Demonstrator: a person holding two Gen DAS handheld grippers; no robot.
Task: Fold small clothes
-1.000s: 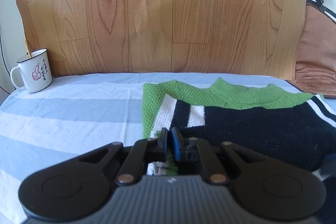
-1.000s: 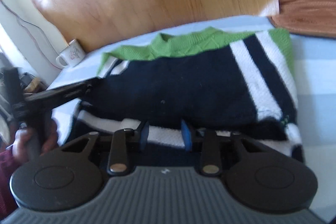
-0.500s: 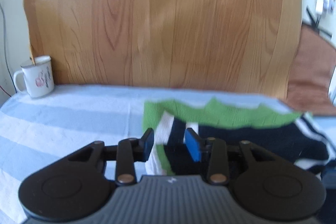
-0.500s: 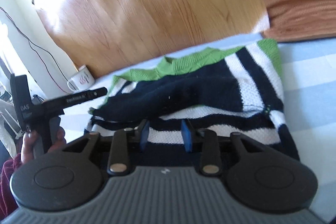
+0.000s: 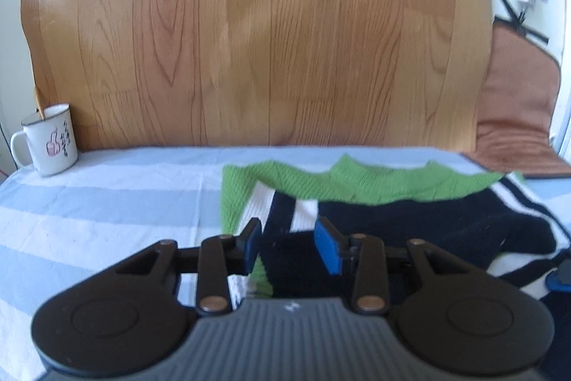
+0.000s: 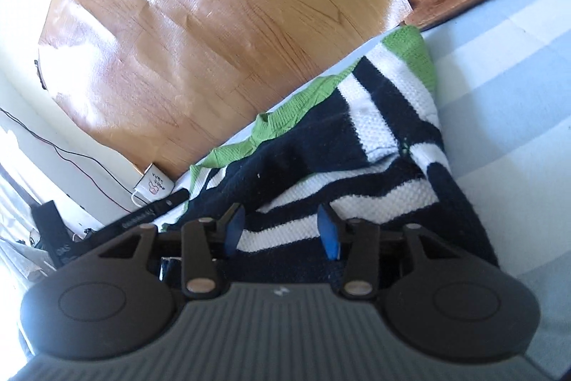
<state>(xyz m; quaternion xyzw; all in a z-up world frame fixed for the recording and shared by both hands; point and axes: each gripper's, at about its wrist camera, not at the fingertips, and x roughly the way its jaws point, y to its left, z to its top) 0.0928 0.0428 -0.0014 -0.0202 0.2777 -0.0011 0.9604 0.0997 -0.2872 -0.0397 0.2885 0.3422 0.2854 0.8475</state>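
1. Sweater (image 5: 410,220), knitted in green, navy and white stripes, is seen lying partly folded on the blue-and-white striped table (image 5: 107,202), with its green collar edge turned toward the wood-grain panel (image 5: 285,41) behind.

2. Directly ahead of and below the left hand-held gripper (image 5: 291,245) the sweater's near left corner is found; the jaws have just been opening, and they are held apart with navy knit showing between them but not pinched.

3. Over the sweater's near hem the right hand-held gripper (image 6: 282,232) is seen, rolled to one side; its jaws have likewise just been opening, and they stand released above a white stripe with nothing clamped.

4. The garment's long axis is judged to run across the view from left to right, so each hand-held gripper is placed nearest its own end of the near edge, the left one by the left corner.

5. A further fold, if intended, would probably have to be carried away from the person, toward the collar.

6. A white mug (image 5: 48,145) is left well apart at the far left.
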